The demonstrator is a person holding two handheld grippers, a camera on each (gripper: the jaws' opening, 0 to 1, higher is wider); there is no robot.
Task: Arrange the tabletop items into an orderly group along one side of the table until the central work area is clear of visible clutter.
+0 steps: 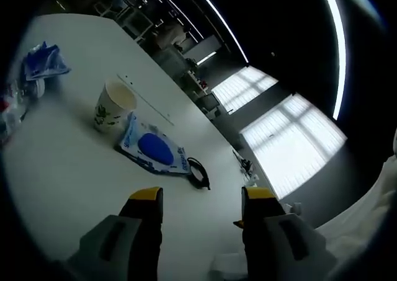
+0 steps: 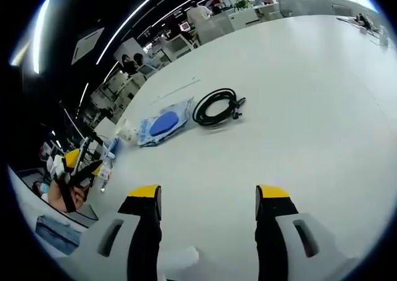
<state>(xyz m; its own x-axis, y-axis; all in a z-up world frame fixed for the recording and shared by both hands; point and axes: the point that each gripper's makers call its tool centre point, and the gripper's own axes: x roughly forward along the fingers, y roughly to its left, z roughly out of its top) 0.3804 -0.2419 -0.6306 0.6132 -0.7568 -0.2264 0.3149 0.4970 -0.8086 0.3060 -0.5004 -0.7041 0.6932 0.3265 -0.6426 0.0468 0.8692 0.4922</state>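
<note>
On the white table [image 1: 68,175] stands a paper cup [image 1: 115,106] with a green print. Just beside it lies a flat blue-and-white packet [image 1: 155,149], and past that a coiled black cable [image 1: 198,172]. My left gripper [image 1: 203,197] hovers open above the table, short of the packet, with nothing between its yellow-tipped jaws. In the right gripper view the cable [image 2: 216,107], packet [image 2: 162,124] and cup [image 2: 127,132] lie ahead on the table. My right gripper [image 2: 209,194] is open and empty, well short of the cable. The left gripper [image 2: 77,169] shows at the far left.
A crumpled blue packet [image 1: 43,61] and small blurred items [image 1: 9,110] sit at the table's far left edge. Something white [image 2: 180,256] lies just below my right jaws. Desks, monitors and people stand beyond the table; bright windows [image 1: 291,144] lie past its far end.
</note>
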